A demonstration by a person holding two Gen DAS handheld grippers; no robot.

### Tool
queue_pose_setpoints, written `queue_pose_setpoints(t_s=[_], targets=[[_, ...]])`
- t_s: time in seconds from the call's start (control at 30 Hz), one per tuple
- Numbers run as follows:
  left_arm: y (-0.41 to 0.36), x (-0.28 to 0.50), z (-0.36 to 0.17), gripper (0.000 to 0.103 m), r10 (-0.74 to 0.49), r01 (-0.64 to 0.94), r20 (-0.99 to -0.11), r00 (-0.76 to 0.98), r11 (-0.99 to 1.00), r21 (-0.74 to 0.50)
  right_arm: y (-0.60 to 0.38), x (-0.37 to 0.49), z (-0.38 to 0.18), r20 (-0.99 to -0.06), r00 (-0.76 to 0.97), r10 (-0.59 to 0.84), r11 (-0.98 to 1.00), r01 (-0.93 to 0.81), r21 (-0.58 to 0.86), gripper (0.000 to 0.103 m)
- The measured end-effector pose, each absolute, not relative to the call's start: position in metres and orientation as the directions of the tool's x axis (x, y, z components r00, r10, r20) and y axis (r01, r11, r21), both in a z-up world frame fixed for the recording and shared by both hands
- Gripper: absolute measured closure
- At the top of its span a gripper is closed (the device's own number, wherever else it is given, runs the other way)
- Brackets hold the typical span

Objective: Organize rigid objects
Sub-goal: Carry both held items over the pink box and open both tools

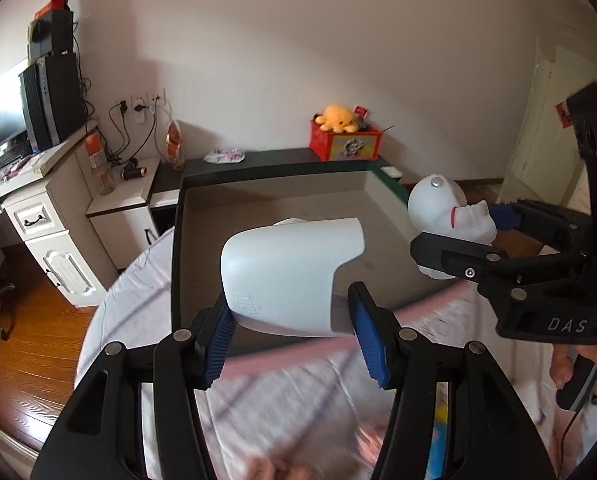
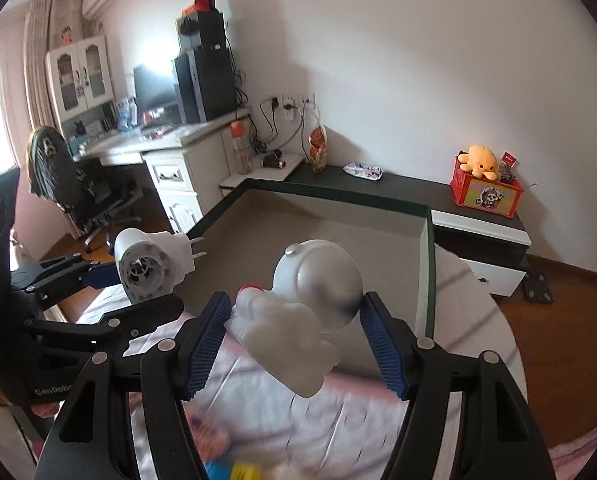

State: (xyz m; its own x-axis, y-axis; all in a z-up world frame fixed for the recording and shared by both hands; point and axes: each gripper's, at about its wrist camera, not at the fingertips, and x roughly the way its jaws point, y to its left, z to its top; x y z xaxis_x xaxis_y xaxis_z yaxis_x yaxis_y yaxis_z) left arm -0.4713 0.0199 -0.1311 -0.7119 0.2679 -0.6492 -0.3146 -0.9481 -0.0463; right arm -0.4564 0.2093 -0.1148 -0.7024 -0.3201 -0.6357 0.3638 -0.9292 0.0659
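My left gripper [image 1: 290, 320] is shut on a white plug-in device [image 1: 290, 276], holding it in the air over the near edge of a shallow grey tray with a dark green rim [image 1: 175, 240]. In the right wrist view the white plug-in device [image 2: 150, 268] shows a round grey end and two metal prongs, with the left gripper [image 2: 146, 292] around it. My right gripper [image 2: 296, 312] is shut on a white astronaut figure [image 2: 298, 320] with a silver helmet. From the left wrist view the astronaut figure [image 1: 446, 212] hangs beside the tray's right rim in the right gripper [image 1: 458, 232].
The tray [image 2: 338, 196] lies on a bed with a pale patterned sheet [image 1: 298, 380]. A red box [image 2: 486, 194] topped by a yellow plush octopus [image 2: 480, 160] stands on the dark ledge behind. A white desk [image 1: 54, 216] with a computer, a bottle [image 1: 98, 160] and an office chair [image 2: 70, 184] are at the left.
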Motion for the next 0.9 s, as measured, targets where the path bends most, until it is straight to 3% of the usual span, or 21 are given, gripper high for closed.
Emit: queue_pose_setpoints(t_s=[0.2, 0.3, 0.53, 0.6, 0.67, 0.8, 0.9], targets=[[0.019, -0.520, -0.146, 0.047, 0.193, -0.266, -0.707, -0.681, -0.964, -0.007, 0.190, -0.518, -0.136, -0.723, -0.629, -0.285, -0.927, 0.374, 0.040, 0.035], [0.020, -0.531, -0.153, 0.059, 0.185, -0.268, -0.718, -0.671, -0.963, 0.002, 0.187, -0.537, -0.152, -0.754, -0.590, -0.288, -0.927, 0.371, 0.064, 0.035], [0.017, -0.540, -0.171, 0.059, 0.147, -0.237, -0.742, -0.654, -0.971, 0.016, 0.191, -0.553, -0.176, -0.787, -0.547, -0.285, -0.929, 0.361, 0.085, 0.034], [0.013, -0.538, -0.170, 0.052, 0.150, -0.228, -0.738, -0.658, -0.974, 0.006, 0.194, -0.554, -0.178, -0.787, -0.541, -0.297, -0.928, 0.356, 0.106, 0.034], [0.010, -0.534, -0.167, 0.033, 0.149, -0.222, -0.728, -0.669, -0.975, 0.004, 0.198, -0.555, -0.176, -0.778, -0.550, -0.304, -0.931, 0.345, 0.120, 0.034], [-0.001, -0.512, -0.151, 0.022, 0.147, -0.200, -0.688, -0.711, -0.980, -0.003, 0.204, -0.541, -0.162, -0.746, -0.583, -0.322, -0.931, 0.338, 0.137, 0.022], [-0.007, -0.489, -0.138, 0.015, 0.129, -0.178, -0.652, -0.748, -0.984, 0.009, 0.208, -0.525, -0.146, -0.718, -0.615, -0.325, -0.932, 0.336, 0.135, 0.021]])
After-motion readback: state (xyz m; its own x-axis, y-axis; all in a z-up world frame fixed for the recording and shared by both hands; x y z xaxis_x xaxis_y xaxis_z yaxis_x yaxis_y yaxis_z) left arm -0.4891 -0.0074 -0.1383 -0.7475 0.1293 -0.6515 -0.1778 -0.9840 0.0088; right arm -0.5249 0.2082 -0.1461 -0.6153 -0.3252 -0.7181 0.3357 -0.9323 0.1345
